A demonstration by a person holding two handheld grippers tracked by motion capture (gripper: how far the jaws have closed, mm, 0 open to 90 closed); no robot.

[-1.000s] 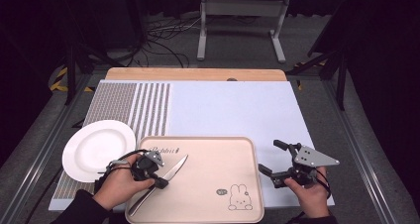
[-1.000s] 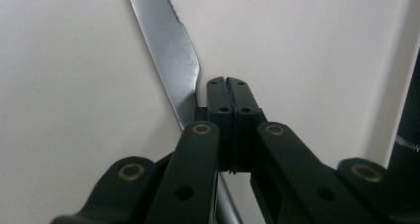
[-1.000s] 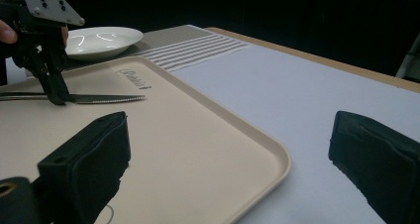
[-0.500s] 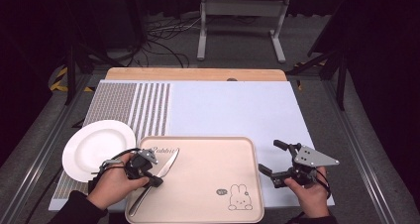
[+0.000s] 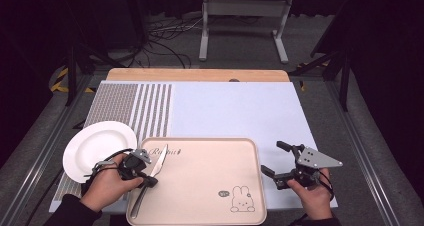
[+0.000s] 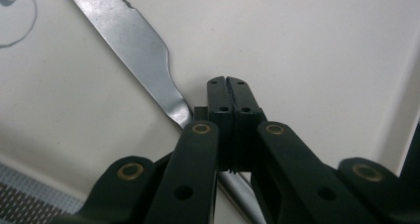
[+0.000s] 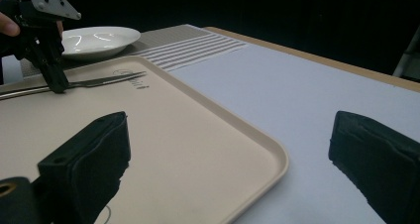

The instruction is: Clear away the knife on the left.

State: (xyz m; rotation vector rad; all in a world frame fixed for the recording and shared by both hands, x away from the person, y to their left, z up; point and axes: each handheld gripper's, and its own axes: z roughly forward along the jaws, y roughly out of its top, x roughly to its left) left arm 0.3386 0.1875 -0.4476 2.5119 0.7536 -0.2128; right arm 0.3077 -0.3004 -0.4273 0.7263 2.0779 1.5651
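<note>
1 thing has shifted in the last second: the knife (image 5: 159, 165) has swung round. A second ago its blade slanted well out to the right over the tray (image 5: 200, 142); now it stands steeper, tip pointing far, just beside the writing in the tray's far left corner. The handle runs back to the near left edge. Your left hand has barely travelled, so this reads as a pivot rather than a carry.

Your left tongs (image 5: 149, 181) are closed, both jaws pressed together, with the tips on the knife where blade meets handle. In the left gripper view the metal passes under the closed jaws, so you seem to be pushing it; a true pinch can't be confirmed. The knife lies at the left of the tray, just right of the white plate (image 5: 95, 143).

Your right tongs (image 5: 272, 158) hang wide open beside the tray's right edge, holding nothing, unmoved.

The knife now lines up nearer the tray's left rim, so this straightening looks almost finished.
</note>
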